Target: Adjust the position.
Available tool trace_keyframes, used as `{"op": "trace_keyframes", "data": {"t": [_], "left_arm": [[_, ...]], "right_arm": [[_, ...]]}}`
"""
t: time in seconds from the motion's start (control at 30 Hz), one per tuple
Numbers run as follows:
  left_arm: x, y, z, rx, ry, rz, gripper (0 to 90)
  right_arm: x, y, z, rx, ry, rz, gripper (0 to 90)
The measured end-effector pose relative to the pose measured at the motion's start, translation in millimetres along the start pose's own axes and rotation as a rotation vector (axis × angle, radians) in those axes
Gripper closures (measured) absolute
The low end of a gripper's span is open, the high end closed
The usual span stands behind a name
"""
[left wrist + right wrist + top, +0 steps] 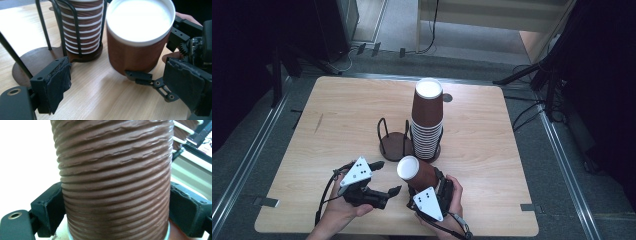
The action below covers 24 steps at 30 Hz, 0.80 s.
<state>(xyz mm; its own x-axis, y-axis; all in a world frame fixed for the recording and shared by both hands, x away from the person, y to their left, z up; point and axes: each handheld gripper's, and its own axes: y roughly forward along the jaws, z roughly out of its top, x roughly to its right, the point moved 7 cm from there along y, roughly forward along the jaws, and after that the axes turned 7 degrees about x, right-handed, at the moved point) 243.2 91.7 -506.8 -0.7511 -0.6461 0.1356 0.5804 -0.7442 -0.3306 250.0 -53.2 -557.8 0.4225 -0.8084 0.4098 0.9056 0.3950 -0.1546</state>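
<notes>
My right gripper (pixel 426 184) is shut on a ribbed brown paper cup (pixel 416 173) near the table's front edge, with the cup's white end tilted up and toward the left. In the right gripper view both pads press the cup (pixel 115 170) from either side of my right gripper (pixel 116 216). My left gripper (pixel 388 177) stands open just left of the cup with nothing between its pads. Seen from the left gripper view, the cup (pixel 137 47) hangs just past my left gripper (pixel 120 87). A tall stack of brown cups (pixel 427 117) stands upside down in a wire holder (pixel 394 142).
The holder's left bay has a bare dark round base (pixel 32 62) and thin wire hoops. The wooden table (pixel 337 115) has open room to the left and right of the holder. A small dark disc (pixel 447 97) lies behind the stack.
</notes>
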Motion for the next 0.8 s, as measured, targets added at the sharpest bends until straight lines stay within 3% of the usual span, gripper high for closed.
{"op": "trace_keyframes", "data": {"t": [0.27, 0.33, 0.8], "left_arm": [[3.1, 0.8, 0.5, -0.005, 0.002, -0.018, 9.1], [2.6, 1.1, 0.1, -0.012, 0.005, -0.009, 13.2], [11.3, 4.4, -2.1, -0.049, 0.005, -0.070, 14.1]], "right_arm": [[-10.5, 0.0, 0.4, 0.009, -0.037, 0.023, 10.5], [-15.9, 0.3, -0.4, 0.010, -0.070, 0.032, 10.5], [-30.6, -1.4, 0.3, 0.038, -0.142, 0.086, 10.5]]}}
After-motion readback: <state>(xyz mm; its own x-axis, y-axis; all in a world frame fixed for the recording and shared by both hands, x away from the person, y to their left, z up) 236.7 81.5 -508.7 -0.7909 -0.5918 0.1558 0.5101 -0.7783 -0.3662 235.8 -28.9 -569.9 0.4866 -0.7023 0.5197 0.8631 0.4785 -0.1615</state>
